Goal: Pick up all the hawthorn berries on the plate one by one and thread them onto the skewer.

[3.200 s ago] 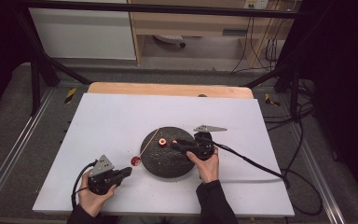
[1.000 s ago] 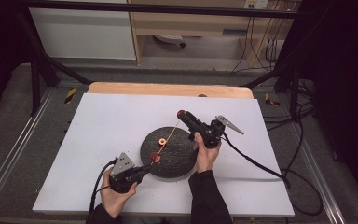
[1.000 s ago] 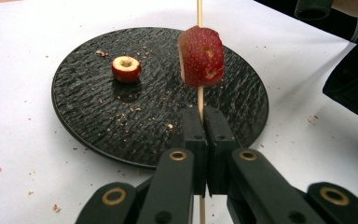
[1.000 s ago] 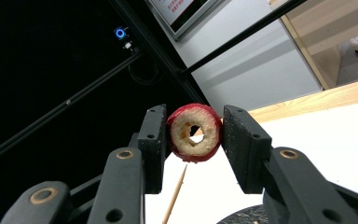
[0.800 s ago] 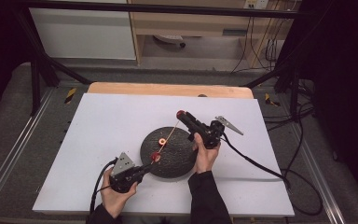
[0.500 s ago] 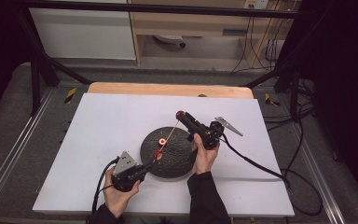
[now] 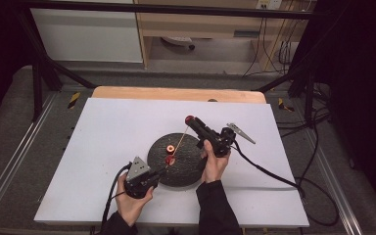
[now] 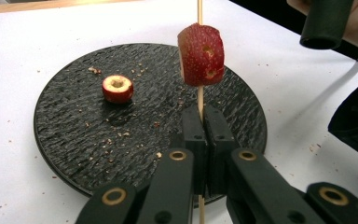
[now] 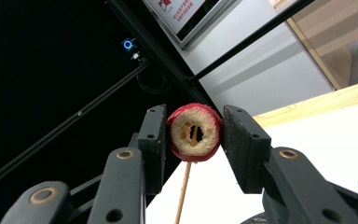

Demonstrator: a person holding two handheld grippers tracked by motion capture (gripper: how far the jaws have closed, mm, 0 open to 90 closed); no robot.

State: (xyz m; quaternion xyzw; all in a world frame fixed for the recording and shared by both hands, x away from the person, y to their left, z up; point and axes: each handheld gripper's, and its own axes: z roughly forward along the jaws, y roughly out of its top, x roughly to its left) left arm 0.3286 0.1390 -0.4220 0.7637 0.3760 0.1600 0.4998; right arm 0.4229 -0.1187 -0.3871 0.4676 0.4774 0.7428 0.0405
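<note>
Left gripper (image 8: 200, 121) clamps the lower end of a thin wooden skewer (image 8: 199, 95), which carries one red hollowed fruit slice (image 8: 201, 55) above the round black slate plate (image 8: 74, 140) on the white worktop (image 7: 107, 127). Right gripper (image 9: 195, 135) squeezes another red cored fruit ring (image 9: 194, 132) at the skewer's upper end.

**White counter, one dark plate**

The counter (image 7: 107, 147) has a white top with a bare wooden strip along its far edge. A round black textured plate (image 7: 188, 171) lies on it near the front middle. Small crumbs (image 8: 314, 148) speckle the white surface just beside the plate.
</note>
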